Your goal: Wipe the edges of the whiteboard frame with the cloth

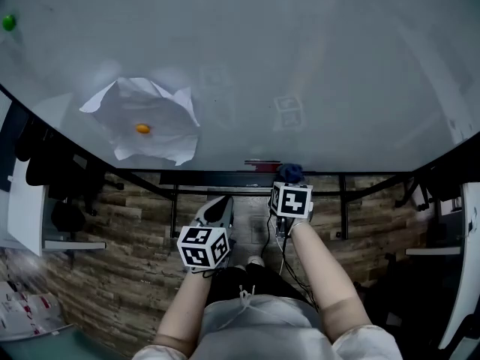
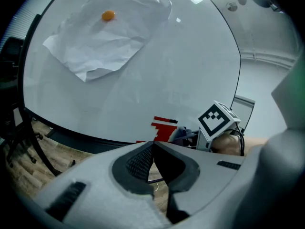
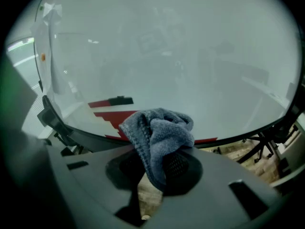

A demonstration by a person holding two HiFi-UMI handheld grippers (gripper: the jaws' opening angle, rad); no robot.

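**Ops:** Grey whiteboard point(image 1: 300, 66) fills my head view, with crumpled paper point(image 1: 150, 118) on its left. Tools?

**Me:** My right tool point(image 3: 155, 170) is clamped on the blue-grey cloth point(image 3: 159, 132), near the frame's bottom edge point(image 1: 202, 173). My left tool point(image 2: 153, 149) is pinched together, empty. An orange magnet point(image 1: 142, 129) sits on the paper.

We see dim, cool, even light with soft shadows. The whiteboard point(image 1: 300, 66) gives faint, hazy reflections. A bright streak glares at one o'clock in the left gripper view. Both gripper views bulge, blackening at their rims.
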